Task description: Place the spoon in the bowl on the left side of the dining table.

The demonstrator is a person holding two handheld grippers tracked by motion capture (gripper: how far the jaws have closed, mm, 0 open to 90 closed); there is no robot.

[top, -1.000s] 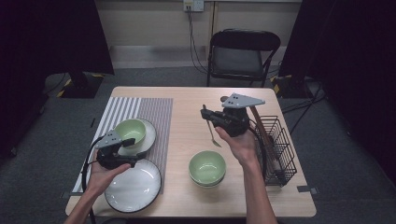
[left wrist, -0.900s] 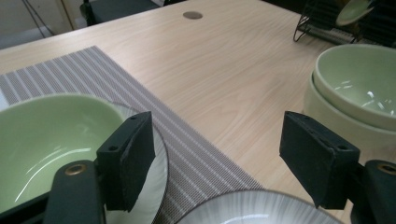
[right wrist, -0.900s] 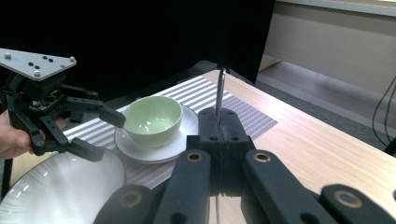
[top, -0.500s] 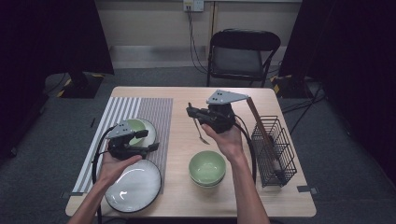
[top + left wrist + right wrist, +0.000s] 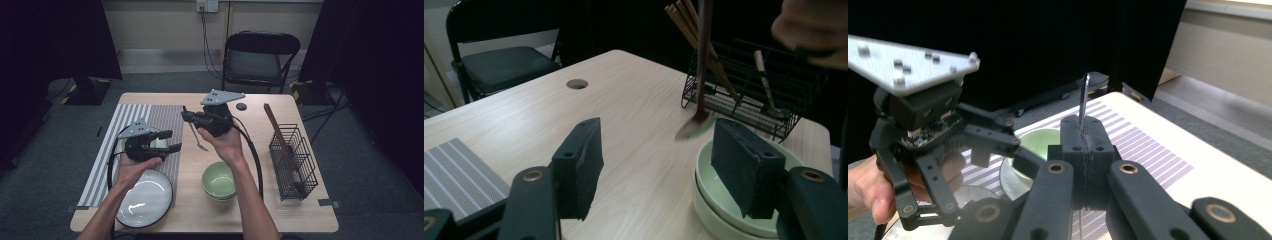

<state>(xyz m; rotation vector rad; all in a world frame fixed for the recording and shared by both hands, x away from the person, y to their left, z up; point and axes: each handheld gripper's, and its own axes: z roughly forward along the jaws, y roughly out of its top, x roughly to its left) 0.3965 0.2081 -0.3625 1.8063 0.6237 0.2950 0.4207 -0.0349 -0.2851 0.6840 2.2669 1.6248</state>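
Note:
My right gripper (image 5: 186, 116) hovers over the middle of the table, shut on the thin handle of a spoon (image 5: 197, 135) that hangs down from it. The right gripper view shows the metal handle (image 5: 1083, 95) pinched between the closed jaws of that gripper (image 5: 1083, 131). My left gripper (image 5: 171, 141) is above the striped mat (image 5: 107, 150), pointing right. Its jaws have just been closing but stand apart with nothing between them (image 5: 659, 150). Beyond them the spoon's bowl (image 5: 696, 127) dangles over stacked green bowls (image 5: 724, 200).
The green bowls (image 5: 219, 180) sit at the front middle, and a white plate (image 5: 145, 197) lies at the front left. A wire rack (image 5: 292, 160) with chopsticks (image 5: 277, 135) stands on the right. A chair (image 5: 260, 60) is behind the table.
The right gripper has carried the spoon leftward from near the rack to the table's middle. The left gripper has risen and moved right off the mat's bowl, its jaws narrower.

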